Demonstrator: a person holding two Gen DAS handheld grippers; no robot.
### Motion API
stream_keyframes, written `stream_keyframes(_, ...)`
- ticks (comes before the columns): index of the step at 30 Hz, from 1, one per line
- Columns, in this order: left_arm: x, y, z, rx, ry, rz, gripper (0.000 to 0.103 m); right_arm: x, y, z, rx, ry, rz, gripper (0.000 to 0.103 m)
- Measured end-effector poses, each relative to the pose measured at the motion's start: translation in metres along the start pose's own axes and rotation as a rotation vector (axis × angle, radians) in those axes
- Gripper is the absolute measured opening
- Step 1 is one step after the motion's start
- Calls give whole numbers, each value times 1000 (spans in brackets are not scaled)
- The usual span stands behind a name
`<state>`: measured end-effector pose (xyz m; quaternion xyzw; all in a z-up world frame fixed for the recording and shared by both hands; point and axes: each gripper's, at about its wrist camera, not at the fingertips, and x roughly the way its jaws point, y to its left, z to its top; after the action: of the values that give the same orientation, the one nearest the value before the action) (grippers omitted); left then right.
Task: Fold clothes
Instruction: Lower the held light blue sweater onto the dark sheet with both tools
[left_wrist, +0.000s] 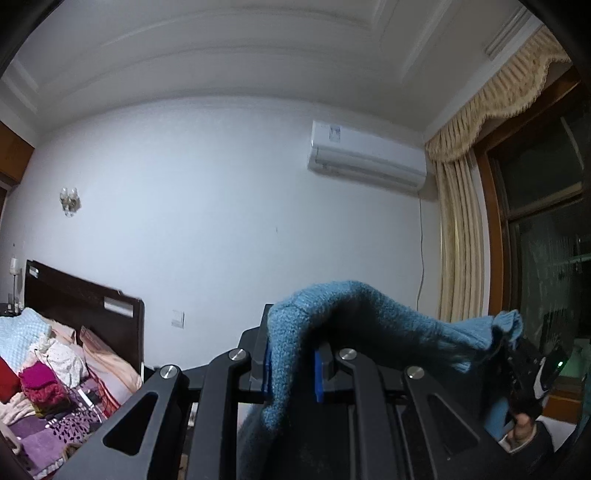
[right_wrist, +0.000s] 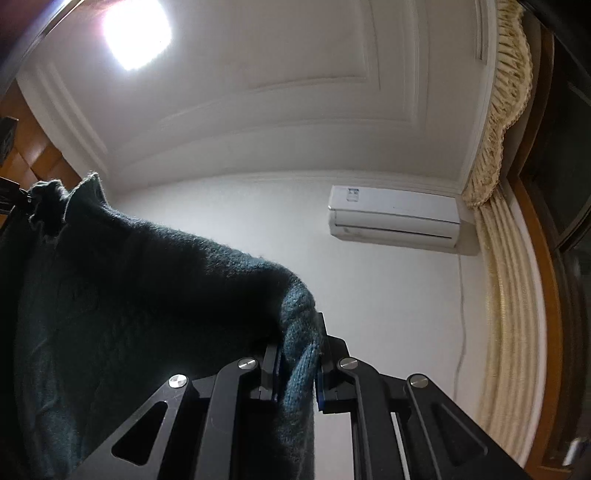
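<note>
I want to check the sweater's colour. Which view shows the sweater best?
The left wrist view: the sweater is lit, plainly blue, stretching towards the right gripper. In the right wrist view it is backlit, nearly black, with little detail.

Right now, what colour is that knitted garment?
Teal-blue knitted garment; clearest in the left wrist view.

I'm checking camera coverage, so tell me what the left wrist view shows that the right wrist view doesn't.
Only the left wrist view shows the bed with piled clothes, the wall lamp, the window and the right gripper from outside. Only the right wrist view shows the ceiling light. Both show the blue knit garment clamped in shut jaws, the air conditioner and the curtain.
</note>
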<state>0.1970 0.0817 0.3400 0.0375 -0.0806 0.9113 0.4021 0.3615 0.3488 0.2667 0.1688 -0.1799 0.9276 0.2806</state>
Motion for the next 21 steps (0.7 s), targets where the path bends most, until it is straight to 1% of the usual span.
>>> stream_keyframes(3, 37, 8, -20, -14, 92, -3, 19, 13, -2, -19, -2, 79, -16, 14)
stream_keyframes(5, 65, 16, -38, -31, 165, -4, 19, 21, -6, -38, 9, 141, -19, 14)
stream_keyframes(8, 121, 31, -79, -65, 299, -2, 19, 45, -6, -79, 24, 256, -28, 14)
stream_keyframes(11, 176, 45, -125, -88, 418, 4, 19, 71, -1, -131, 38, 387, -41, 14)
stream_keyframes(15, 242, 52, -185, -82, 548, 31, 19, 109, 7, -205, 47, 570, -51, 14)
stream_keyframes(19, 297, 60, -245, -53, 672, 64, 19, 145, 18, -282, 55, 735, -51, 14)
stream_keyframes(21, 322, 64, -274, -44, 728, 80, 19, 160, 23, -315, 61, 799, -45, 14)
